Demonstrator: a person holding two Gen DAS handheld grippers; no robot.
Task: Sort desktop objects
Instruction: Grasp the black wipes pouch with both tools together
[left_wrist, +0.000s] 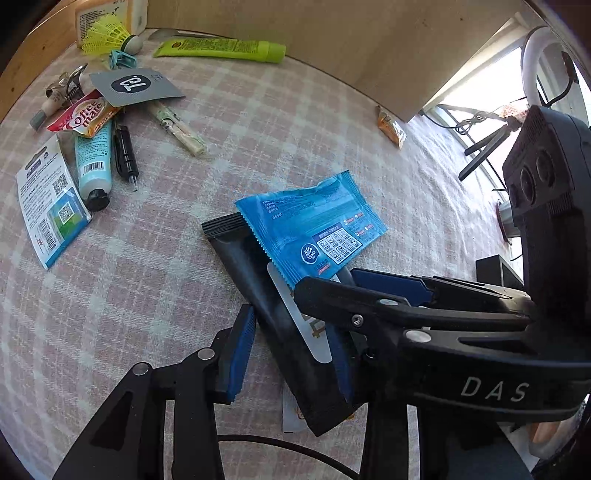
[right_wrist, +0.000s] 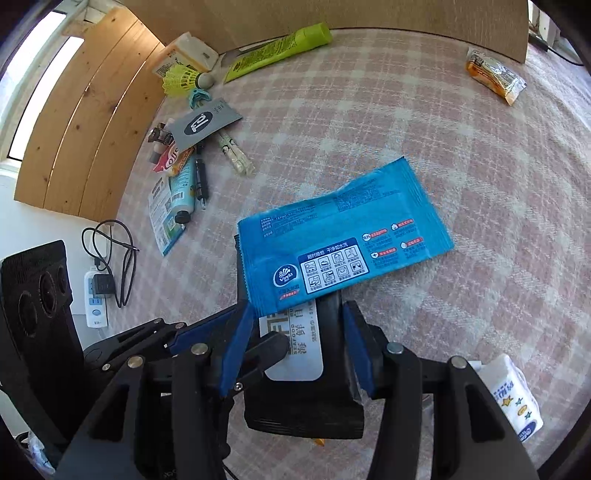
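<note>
A long black packet (left_wrist: 251, 266) (right_wrist: 306, 402) with a white label lies on the pink plaid cloth. A blue wet-wipes packet (left_wrist: 314, 225) (right_wrist: 343, 240) rests across its far end. My right gripper (right_wrist: 297, 347) has a blue pad against each long side of the black packet. In the left wrist view the right gripper (left_wrist: 325, 286) reaches in from the right, over the label. My left gripper (left_wrist: 291, 354) straddles the same packet. Its left pad stands a little off the packet's edge, and one fingertip (right_wrist: 275, 345) lies over the label.
At the far left is a pile: Coffee-mate sachet (left_wrist: 86, 118), teal tube (left_wrist: 94, 158), pen (left_wrist: 125, 151), grey card (left_wrist: 135, 85), yellow shuttlecock (left_wrist: 107, 37), green tube (left_wrist: 221, 48). An orange snack (right_wrist: 495, 75) lies far right, a tissue pack (right_wrist: 513, 395) near right. A power strip (right_wrist: 96, 295) sits past the left edge.
</note>
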